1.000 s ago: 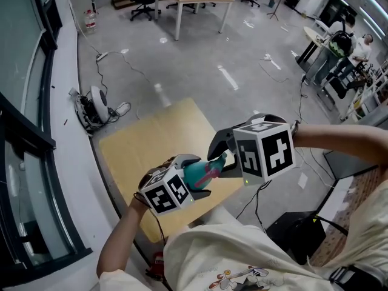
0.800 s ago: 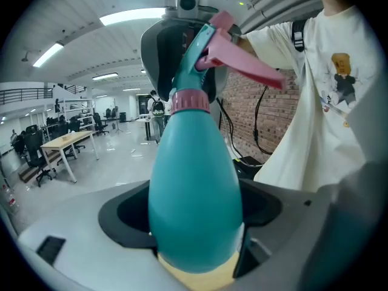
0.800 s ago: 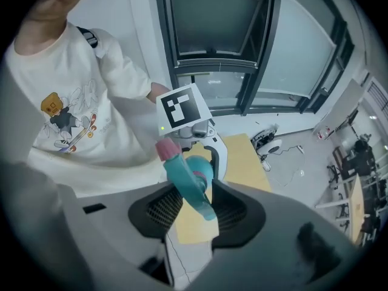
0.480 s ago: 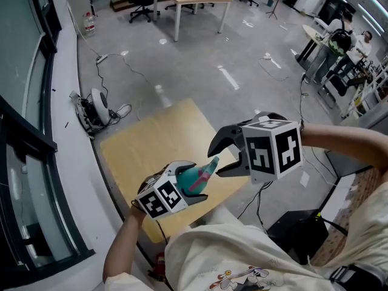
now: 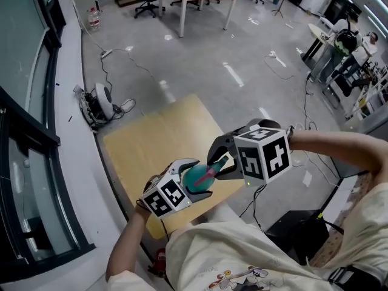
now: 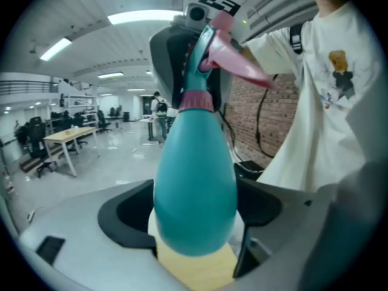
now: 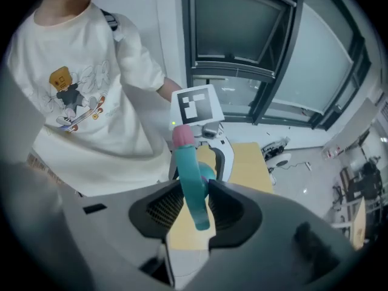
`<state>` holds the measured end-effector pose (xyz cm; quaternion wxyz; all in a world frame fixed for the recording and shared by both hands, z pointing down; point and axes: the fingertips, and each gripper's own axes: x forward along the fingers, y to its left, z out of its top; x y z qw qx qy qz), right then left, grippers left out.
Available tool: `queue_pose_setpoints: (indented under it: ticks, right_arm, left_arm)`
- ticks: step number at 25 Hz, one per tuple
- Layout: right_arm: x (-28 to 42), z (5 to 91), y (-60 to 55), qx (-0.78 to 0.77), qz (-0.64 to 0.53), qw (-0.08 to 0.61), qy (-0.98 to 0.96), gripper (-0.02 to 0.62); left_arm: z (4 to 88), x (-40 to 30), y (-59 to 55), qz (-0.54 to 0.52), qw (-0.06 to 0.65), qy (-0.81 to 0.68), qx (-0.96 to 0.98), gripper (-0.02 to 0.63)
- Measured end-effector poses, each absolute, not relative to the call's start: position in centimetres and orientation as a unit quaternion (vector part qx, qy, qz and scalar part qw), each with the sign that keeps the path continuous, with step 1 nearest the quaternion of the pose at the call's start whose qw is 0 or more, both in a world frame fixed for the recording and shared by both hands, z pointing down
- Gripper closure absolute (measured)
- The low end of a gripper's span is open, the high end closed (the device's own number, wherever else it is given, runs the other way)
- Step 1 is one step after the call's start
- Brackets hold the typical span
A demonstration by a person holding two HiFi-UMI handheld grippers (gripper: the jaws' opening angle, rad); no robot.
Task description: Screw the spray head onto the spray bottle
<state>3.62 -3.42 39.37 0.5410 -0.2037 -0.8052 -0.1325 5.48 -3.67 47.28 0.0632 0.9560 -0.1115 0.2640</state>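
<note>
In the head view the person's left forearm [image 5: 125, 247] rises from 7 o'clock and the right forearm [image 5: 339, 145] reaches in from 3 o'clock, so the two grippers meet above the near edge of the tan bench [image 5: 151, 141]. The left gripper [image 6: 194, 222] tilts gently downward and is closed on the round belly of the teal spray bottle [image 6: 195, 174], whose body fills the gap and touches both jaws. The bottle's neck points toward 1 o'clock in the head view, straight at the right gripper [image 7: 195, 214], which sits at 2 o'clock from the left one and aims steeply down. Its jaws are clamped on the teal spray head [image 7: 191, 173], with the pink nozzle tip sticking out beyond them. The spray head sits on the bottle's neck, its pink collar at the joint, and the pink trigger [image 6: 235, 62] juts toward 4 o'clock in the left gripper view. The bottle is opaque, so its contents cannot be seen.
</note>
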Motion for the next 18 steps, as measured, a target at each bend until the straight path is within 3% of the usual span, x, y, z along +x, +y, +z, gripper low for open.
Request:
queue_pose_setpoints:
  ticks: [6,7,10,11,18]
  right_arm:
    - [5.0,45.3,-8.3,-0.113,-0.087,0.586,-0.798,0.466]
    - [5.0,46.8,-9.1,-0.098,-0.085,0.594,-0.794,0.466]
    - [4.2,51.8,-11.4,-0.063,-0.081,0.615,-0.782,0.466]
    - [3.8,53.5,-12.0,-0.054,-0.079,0.619,-0.779,0.466]
    - [0.8,64.7,-14.1,-0.016,-0.039,0.64,-0.767,0.466]
  left_arm:
    - [51.8,1.4,-4.6,0.288,0.112,-0.226,0.924,0.2]
    - [52.2,0.8,-4.9,0.294,0.118,-0.25,0.915,0.253]
    - [53.4,-1.1,-6.1,0.311,0.136,-0.333,0.88,0.575]
    - [53.8,-1.4,-6.1,0.311,0.151,-0.343,0.873,0.598]
    - [54.9,-1.9,-4.6,0.289,0.218,-0.357,0.861,0.598]
